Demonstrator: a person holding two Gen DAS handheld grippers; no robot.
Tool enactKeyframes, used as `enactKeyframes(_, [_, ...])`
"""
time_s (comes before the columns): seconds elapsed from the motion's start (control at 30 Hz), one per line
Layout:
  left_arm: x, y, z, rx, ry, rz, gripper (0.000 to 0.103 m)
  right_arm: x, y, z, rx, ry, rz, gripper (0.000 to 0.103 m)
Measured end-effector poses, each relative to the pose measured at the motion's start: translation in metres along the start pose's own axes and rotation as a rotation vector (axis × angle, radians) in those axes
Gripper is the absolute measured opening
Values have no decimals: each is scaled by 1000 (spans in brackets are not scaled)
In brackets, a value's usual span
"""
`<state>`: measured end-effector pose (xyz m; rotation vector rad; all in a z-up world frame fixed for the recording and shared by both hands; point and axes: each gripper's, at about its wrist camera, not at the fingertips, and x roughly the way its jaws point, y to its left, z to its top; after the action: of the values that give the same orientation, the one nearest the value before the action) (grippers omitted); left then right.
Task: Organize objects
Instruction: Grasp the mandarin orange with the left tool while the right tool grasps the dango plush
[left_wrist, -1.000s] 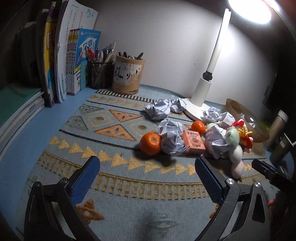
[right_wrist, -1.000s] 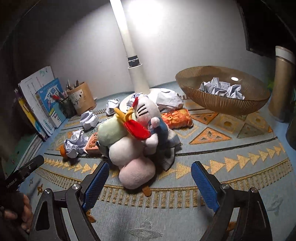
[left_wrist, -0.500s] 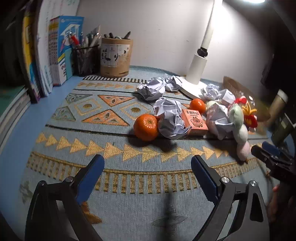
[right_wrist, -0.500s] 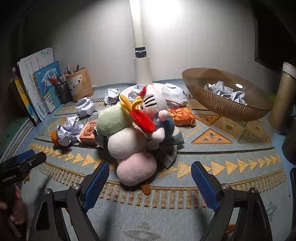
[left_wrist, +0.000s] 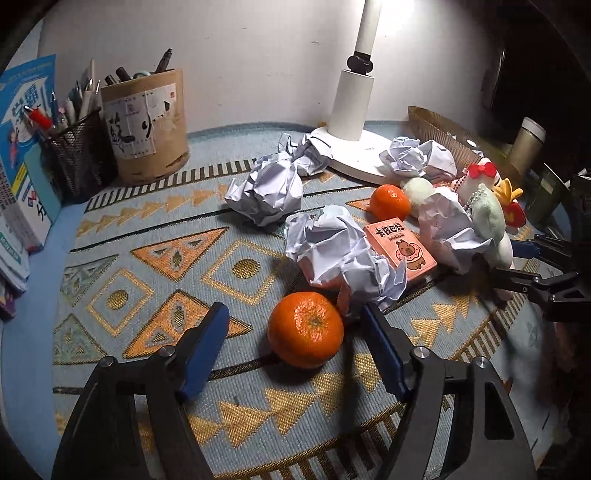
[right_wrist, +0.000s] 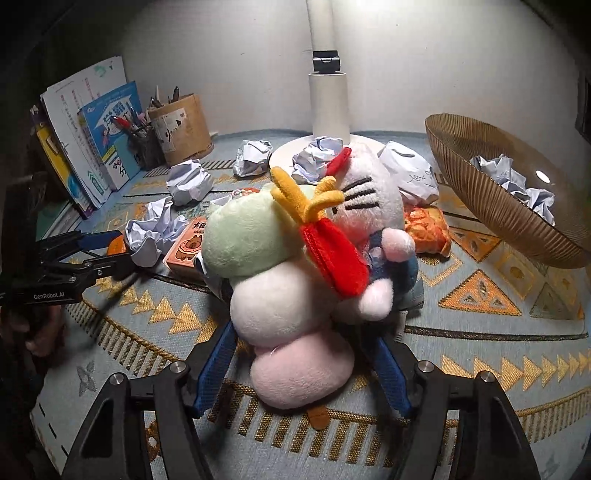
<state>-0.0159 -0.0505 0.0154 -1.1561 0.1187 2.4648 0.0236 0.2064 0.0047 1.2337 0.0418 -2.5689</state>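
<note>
An orange (left_wrist: 304, 328) lies on the patterned mat between the jaws of my left gripper (left_wrist: 293, 315). The jaws are closing, and a gap still shows on the orange's left side. Crumpled paper (left_wrist: 340, 254) and a pink card box (left_wrist: 400, 247) sit just behind it, and a second orange (left_wrist: 389, 201) lies farther back. My right gripper (right_wrist: 299, 339) straddles the pink bottom of a green-headed plush toy (right_wrist: 280, 288). Its jaws are also closing, and the pads do not visibly squeeze the plush. A white cat plush (right_wrist: 365, 199) leans against that toy.
A brown ribbed bowl (right_wrist: 498, 206) at the right holds crumpled paper. The lamp base (left_wrist: 351, 162) stands at the back with paper balls around it. Pen holders (left_wrist: 144, 125) and books (left_wrist: 22, 147) line the left, and a flask (left_wrist: 528, 144) stands far right.
Both grippers moved forward and down, and their jaws narrowed. The left now brackets the near orange. The right now brackets the plush toy's lower end.
</note>
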Motion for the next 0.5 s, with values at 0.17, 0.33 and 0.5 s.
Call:
enactKeyframes(0.17, [3,-14,-5,49,35,33,36,-13,2,-3,94,34,82,53])
enactKeyframes(0.33, [-29,-18,-24,-93,-1,2,36,-31,3,-20,276,131,210,53])
enactKeyframes(0.5, [-47,-37,-46,-201,-65,-24,36,-21,19,-33,311,192,210,56])
